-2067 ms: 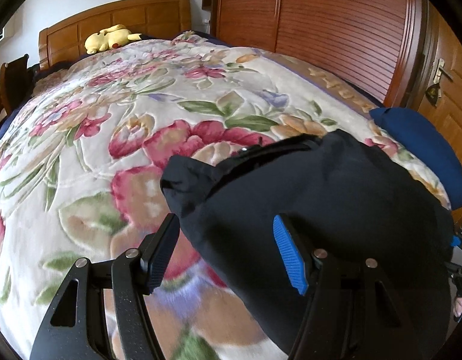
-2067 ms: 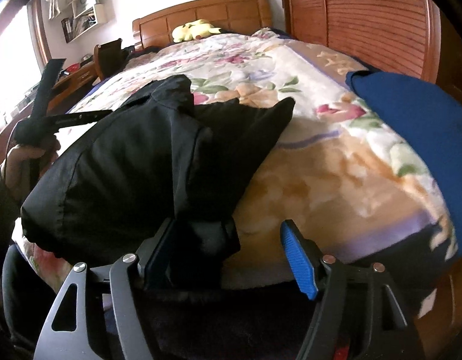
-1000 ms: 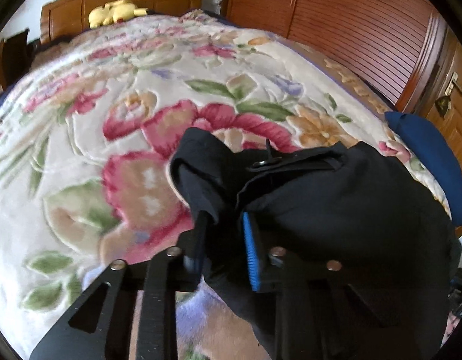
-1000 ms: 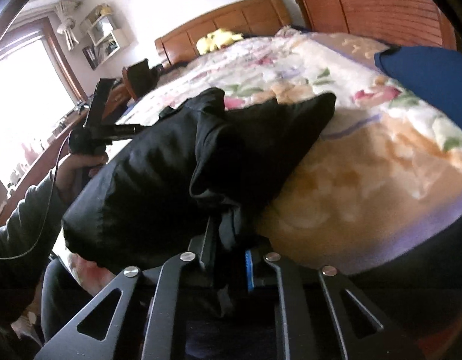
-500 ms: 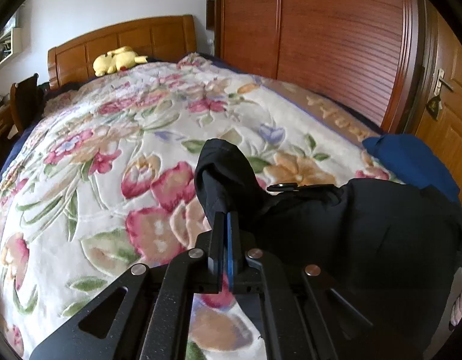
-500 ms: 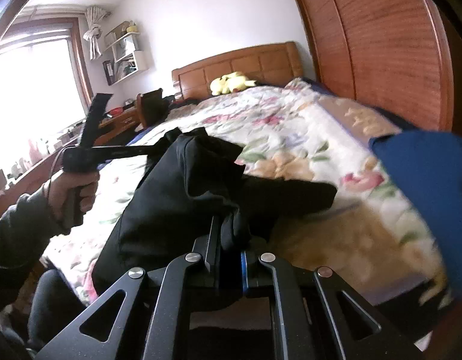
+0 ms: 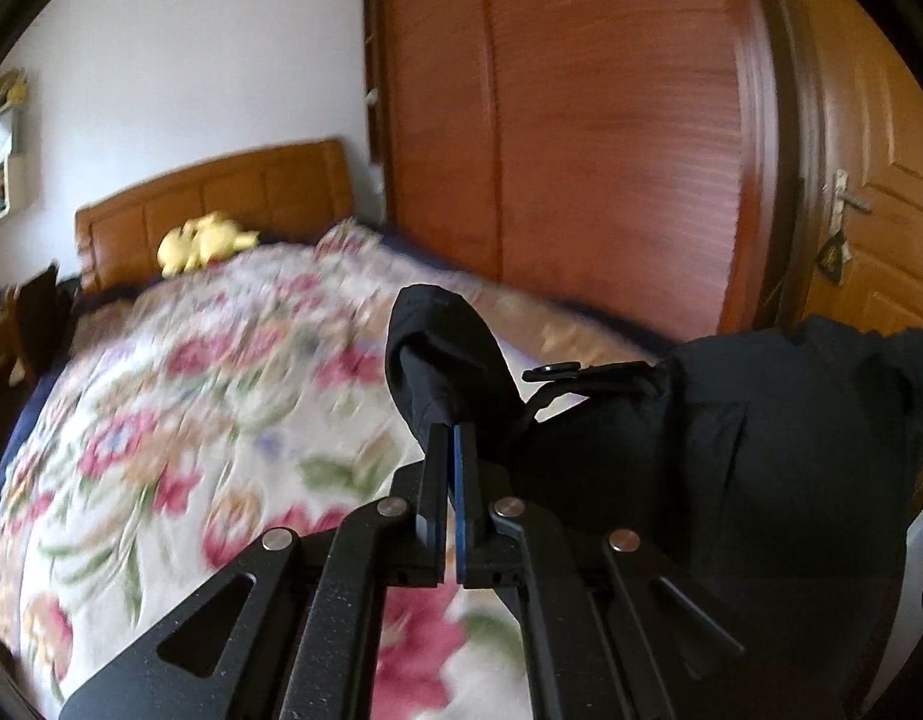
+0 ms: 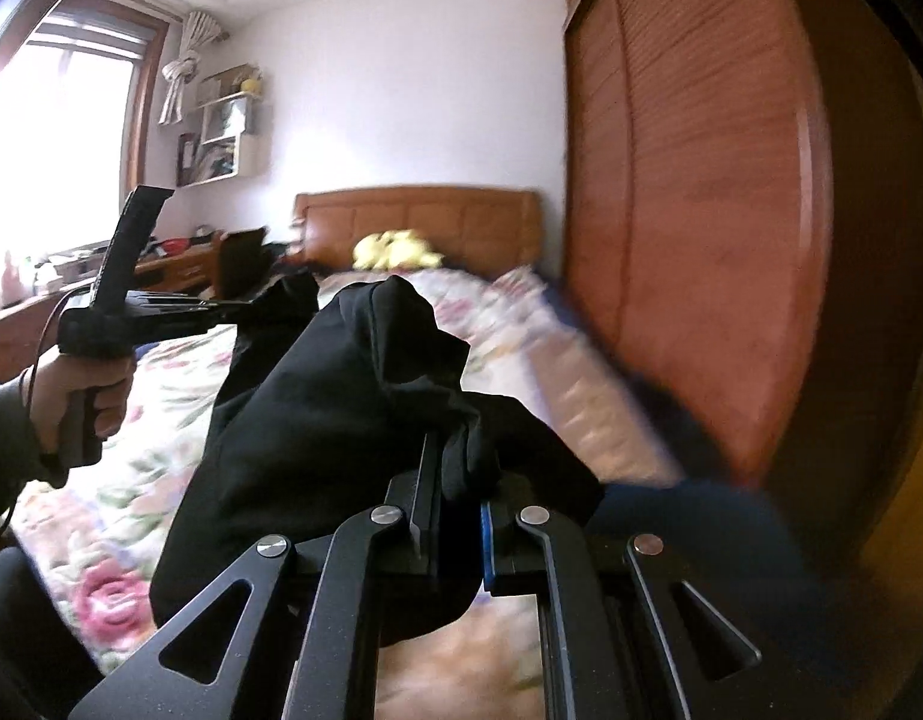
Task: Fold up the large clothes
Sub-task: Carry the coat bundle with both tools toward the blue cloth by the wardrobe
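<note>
A large black garment [image 7: 731,468] hangs between my two grippers, lifted above the bed. My left gripper [image 7: 452,438] is shut on a bunched corner of it, and the rest drapes down to the right. My right gripper [image 8: 455,462] is shut on another bunched edge of the black garment [image 8: 341,420], which spreads up and left toward the left gripper [image 8: 245,306], held in a hand at the left of that view.
A bed with a floral blanket [image 7: 191,420] lies below, with a wooden headboard [image 7: 221,204] and a yellow plush toy [image 7: 206,240] at its far end. A wooden wardrobe [image 7: 581,150] and a door [image 7: 869,210] stand on the right. A blue cloth [image 8: 689,528] lies near the bed's near right corner.
Both grippers went from open to shut on the black garment, then lifted it off the blanket. The views have tilted upward, showing more wall and wardrobe.
</note>
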